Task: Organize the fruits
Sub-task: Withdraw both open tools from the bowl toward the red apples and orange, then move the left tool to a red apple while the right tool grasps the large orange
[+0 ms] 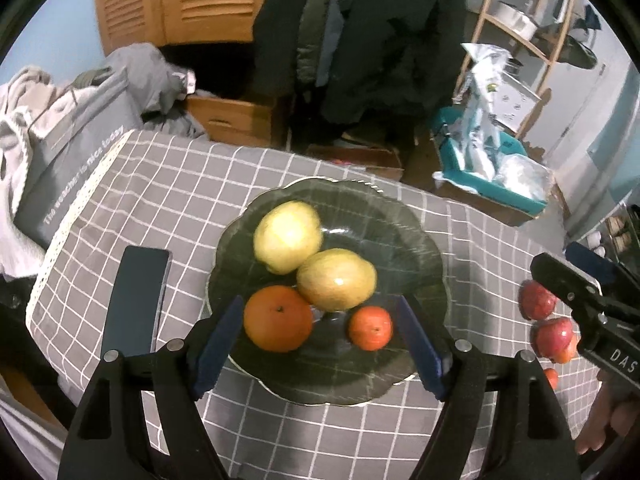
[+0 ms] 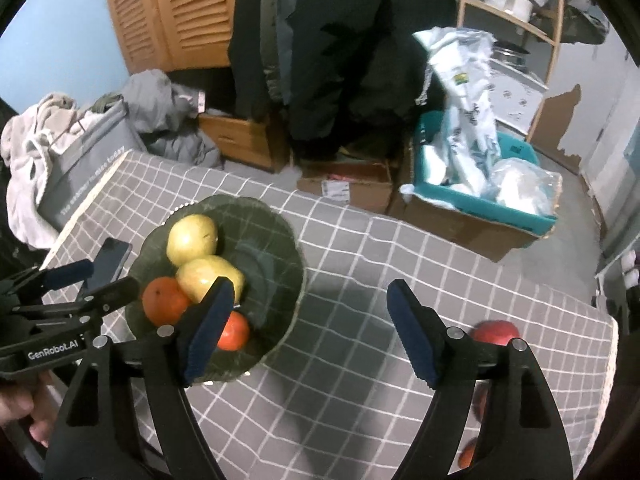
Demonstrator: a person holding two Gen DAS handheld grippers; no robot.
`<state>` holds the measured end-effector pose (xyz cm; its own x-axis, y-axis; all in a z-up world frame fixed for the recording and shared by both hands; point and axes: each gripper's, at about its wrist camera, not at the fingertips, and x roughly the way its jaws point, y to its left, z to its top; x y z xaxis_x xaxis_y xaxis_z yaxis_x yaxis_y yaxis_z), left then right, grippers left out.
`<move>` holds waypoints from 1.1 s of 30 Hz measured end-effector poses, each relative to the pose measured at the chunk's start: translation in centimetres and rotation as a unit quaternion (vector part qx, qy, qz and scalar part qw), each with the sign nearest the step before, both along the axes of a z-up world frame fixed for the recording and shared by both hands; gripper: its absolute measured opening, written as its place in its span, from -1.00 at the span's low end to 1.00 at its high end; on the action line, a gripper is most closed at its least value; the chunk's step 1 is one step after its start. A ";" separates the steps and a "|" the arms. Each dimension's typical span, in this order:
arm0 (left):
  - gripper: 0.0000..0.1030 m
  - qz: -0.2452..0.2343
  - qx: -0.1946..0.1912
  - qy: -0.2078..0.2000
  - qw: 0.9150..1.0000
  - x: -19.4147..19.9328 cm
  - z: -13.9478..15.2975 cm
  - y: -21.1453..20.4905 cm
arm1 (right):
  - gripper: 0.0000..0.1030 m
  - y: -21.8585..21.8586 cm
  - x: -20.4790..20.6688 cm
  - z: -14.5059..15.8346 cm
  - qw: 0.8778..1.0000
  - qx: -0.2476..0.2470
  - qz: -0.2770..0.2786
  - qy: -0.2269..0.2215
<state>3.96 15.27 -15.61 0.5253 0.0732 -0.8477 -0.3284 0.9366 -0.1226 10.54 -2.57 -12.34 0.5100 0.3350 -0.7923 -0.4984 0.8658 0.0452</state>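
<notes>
- My left tool hangs open and empty over the plate, mid-table, holding four fruits.
- My right tool, open and empty, has the apples to its right by the table's right edge; it's nearer.
- Readable: "GenRobot.AI" on the left tool, "DAS" on the right.

A lived-in home room: hanging coats, louvred wooden doors, piled laundry, checked tablecloth.
</notes>
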 end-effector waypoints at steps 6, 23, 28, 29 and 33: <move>0.56 -0.032 0.013 -0.017 0.999 0.0 1.8 -2.7 | 0.54 -3.2 -0.7 2.3 0.999 0.011 -0.028 -0.021; 0.68 -0.097 0.034 -0.057 0.993 -0.1 5.5 -9.0 | 0.55 -12.1 -3.4 6.8 0.992 0.015 -0.093 -0.079; 0.68 -0.109 0.033 -0.071 0.991 0.1 6.4 -10.5 | 0.57 -14.8 -4.2 7.6 0.989 0.019 -0.116 -0.090; 0.68 -0.112 0.033 -0.075 0.990 0.1 6.7 -10.8 | 0.57 -15.3 -4.3 7.7 0.988 0.019 -0.120 -0.092; 0.68 -0.124 0.033 -0.089 0.988 -0.1 7.5 -12.1 | 0.58 -17.2 -5.0 8.4 0.985 0.018 -0.136 -0.105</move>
